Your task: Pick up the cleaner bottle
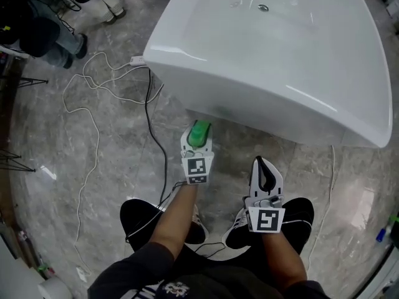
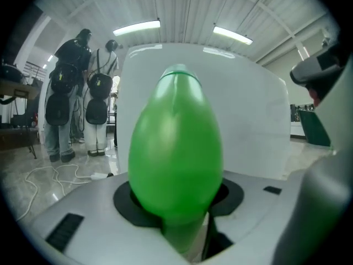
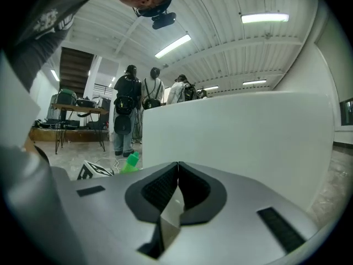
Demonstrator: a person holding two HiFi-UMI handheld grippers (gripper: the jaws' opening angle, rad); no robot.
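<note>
Green cleaner bottle (image 2: 175,148) sits clamped between left gripper (image 1: 197,141) pads, tip poking forward; right gripper (image 3: 177,167) jaws touching, holding nothing

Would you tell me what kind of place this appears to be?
Probably an indoor test hall or showroom: a white bathtub stands on a marble-look floor, with loose cables and ceiling strip lights.

The green oval plastic cleaner bottle (image 1: 201,131) sits clamped between the jaws of the left gripper (image 1: 198,141), off the grey marble floor (image 1: 75,185) and just before the near wall of the white bathtub (image 1: 249,98). The right gripper (image 1: 265,168), jaws together, is to its right. A thin white cable (image 1: 98,143) and a black cable (image 1: 147,114) lie on the floor left of the tub.
</note>
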